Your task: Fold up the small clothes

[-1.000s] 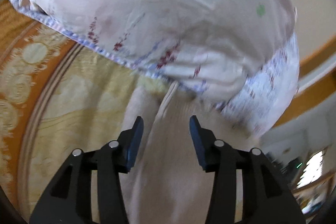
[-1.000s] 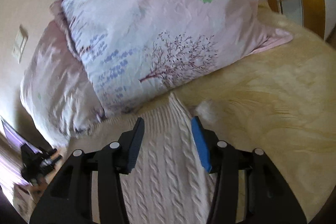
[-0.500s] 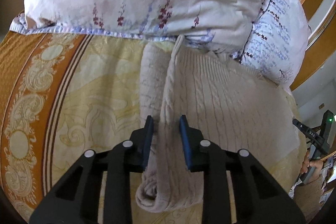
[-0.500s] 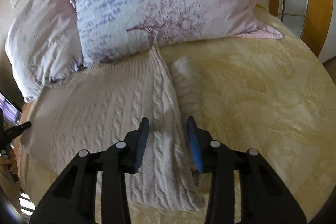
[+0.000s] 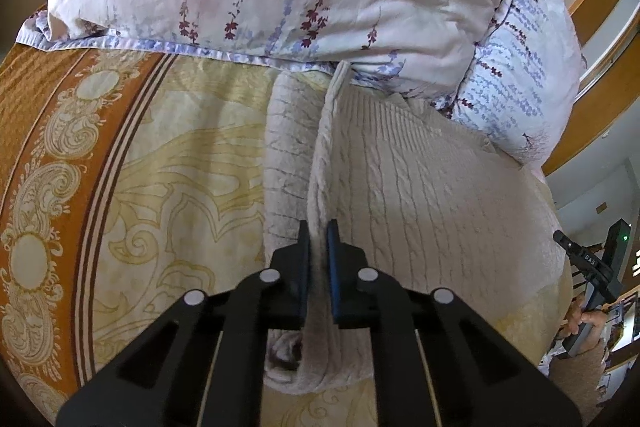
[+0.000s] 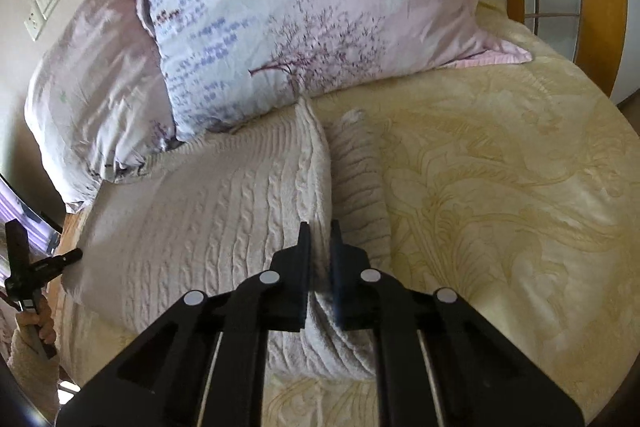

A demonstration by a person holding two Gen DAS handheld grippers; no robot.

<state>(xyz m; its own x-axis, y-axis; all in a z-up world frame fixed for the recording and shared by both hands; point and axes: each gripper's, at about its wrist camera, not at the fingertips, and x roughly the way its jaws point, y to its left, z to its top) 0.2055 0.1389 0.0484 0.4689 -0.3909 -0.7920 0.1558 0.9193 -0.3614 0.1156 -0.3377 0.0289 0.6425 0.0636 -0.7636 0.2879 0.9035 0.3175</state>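
My left gripper is matte black plastic: two angular arms with triangular cut-outs, each carrying two round silver screw heads. Its fingers are flat black plates, and the inner pad on one side is blue. My right gripper looks the same, black with four silver screws and a blue pad. At the frame edge I see my right hand, bare skin, with a cream fuzzy sleeve.

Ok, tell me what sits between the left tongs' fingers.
A raised ridge of the cream cable-knit sweater, pinched by the left tongs in the left wrist view; nothing else is there.
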